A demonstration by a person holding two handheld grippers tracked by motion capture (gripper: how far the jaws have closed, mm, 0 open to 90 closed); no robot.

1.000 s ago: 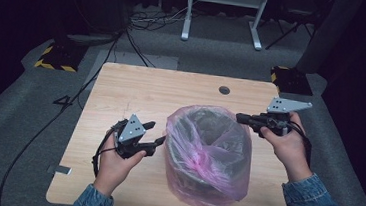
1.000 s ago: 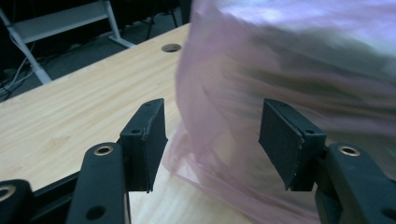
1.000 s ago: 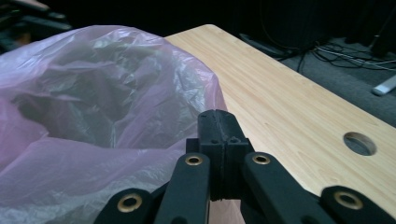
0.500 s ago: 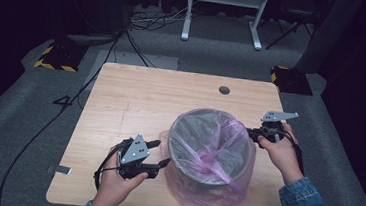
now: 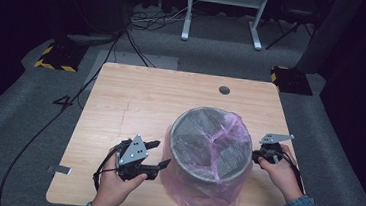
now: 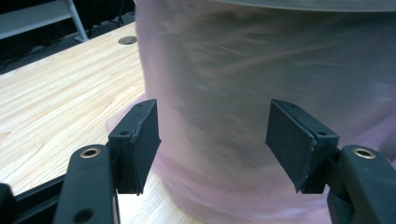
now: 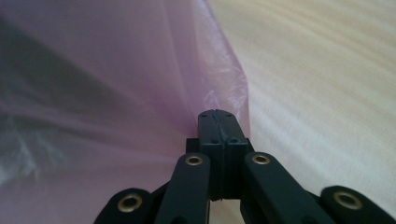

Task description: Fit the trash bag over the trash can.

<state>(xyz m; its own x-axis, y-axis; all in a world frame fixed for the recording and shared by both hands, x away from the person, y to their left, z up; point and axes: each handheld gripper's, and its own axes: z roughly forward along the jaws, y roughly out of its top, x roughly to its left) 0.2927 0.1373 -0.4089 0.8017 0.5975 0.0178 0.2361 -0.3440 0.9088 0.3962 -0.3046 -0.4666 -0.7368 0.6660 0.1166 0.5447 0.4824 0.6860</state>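
The work surface is a light wooden desk [image 5: 135,104] standing on grey carpet in a dark room. A grey waste bin [image 5: 209,150] stands upright on the near right part of the desk, with a pink bin liner [image 5: 228,137] draped over its rim and down its outer wall.

Right of the bin, the right gripper [image 7: 218,122] is clenched on a fold of the bin liner just beside the bin wall; its jaws are pressed together with the film caught between them. Left of the bin, the left gripper [image 6: 215,140] is released, jaws spread wide and aimed at the liner-covered wall, close to it but grasping nothing.

Step in hand, as judged: fitting the liner around the bin, with one side held and the other not yet taken. The next move calls for advancing the left gripper to the film left of the bin, closing on film alone rather than the rigid wall, and holding right-side tension so that the bin stays upright.
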